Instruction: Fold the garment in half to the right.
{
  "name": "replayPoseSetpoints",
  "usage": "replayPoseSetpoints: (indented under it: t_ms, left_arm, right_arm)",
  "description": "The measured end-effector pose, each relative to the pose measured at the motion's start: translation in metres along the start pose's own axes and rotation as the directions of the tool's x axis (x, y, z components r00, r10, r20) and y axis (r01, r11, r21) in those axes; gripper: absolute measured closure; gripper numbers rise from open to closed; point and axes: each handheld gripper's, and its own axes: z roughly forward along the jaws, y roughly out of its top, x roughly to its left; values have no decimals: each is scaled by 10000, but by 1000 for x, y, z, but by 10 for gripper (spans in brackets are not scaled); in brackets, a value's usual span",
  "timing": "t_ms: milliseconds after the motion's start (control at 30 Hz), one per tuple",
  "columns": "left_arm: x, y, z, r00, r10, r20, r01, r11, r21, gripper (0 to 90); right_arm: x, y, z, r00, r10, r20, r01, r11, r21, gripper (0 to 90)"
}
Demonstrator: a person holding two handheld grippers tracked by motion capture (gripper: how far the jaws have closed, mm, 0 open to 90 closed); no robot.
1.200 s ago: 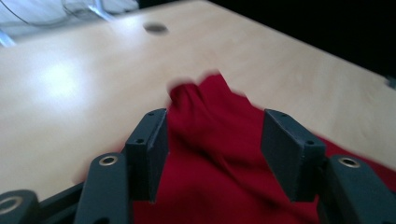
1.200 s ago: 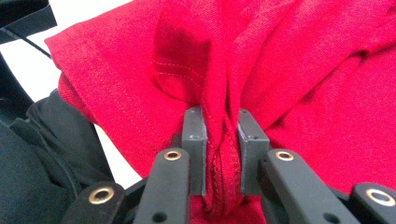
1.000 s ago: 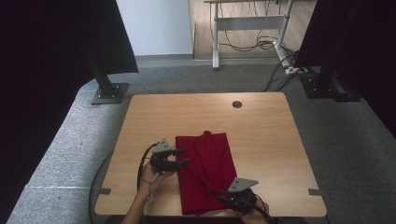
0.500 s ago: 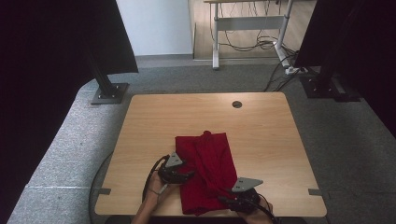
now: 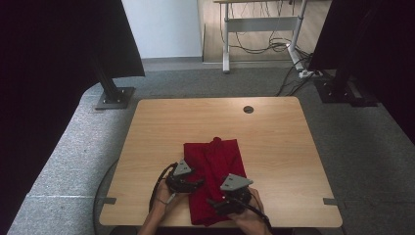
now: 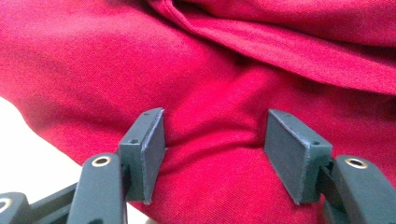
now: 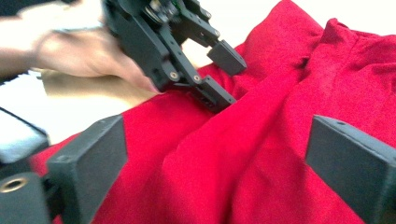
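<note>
A red cloth [image 5: 215, 176] lies folded and creased on the near half of the table [image 5: 274, 142], its near edge at the table's front rim. A ridge of folded fabric runs along its length, ending in a small peak at the far edge.

Left gripper [image 5: 198, 183]: set at the cloth's left edge, held in the left hand [image 5: 164, 196]. In the left gripper view its jaws stand partly apart, tips pressed onto the fabric [image 6: 210, 93], with a low pucker of cloth between them; the pads do not clamp it. Bare tabletop shows at the lower left of that view.

Right gripper [image 5: 215, 204]: over the near part of the cloth, held in the right hand [image 5: 249, 220]. Its jaws have just been opening and now stand wide, released, with the cloth [image 7: 261, 154] lying beneath and between them but not pinched. In the right gripper view the left gripper [image 7: 224, 77] shows farther off, its lower jaw resting on a fold of the cloth.

A round hole [image 5: 248, 109] marks the table's far side.
</note>
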Motion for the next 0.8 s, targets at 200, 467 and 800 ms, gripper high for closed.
replayPoseSetpoints:
  t_ms: [200,467,800]
  left_arm:
    - [0,0,0,10000,-19,-11,19,10000,-8,383]
    - [0,0,0,10000,-12,-1,12,10000,11,383]
    - [1,0,0,10000,-83,39,83,10000,-4,382]
  right_arm:
    - [2,-12,24,9851,-904,1461,740,9908,1137,84]
    - [-37,-40,-8,9770,161,2125,-380,9943,996,108]
    - [-65,-77,-60,9588,1112,2612,-1420,9846,1021,127]
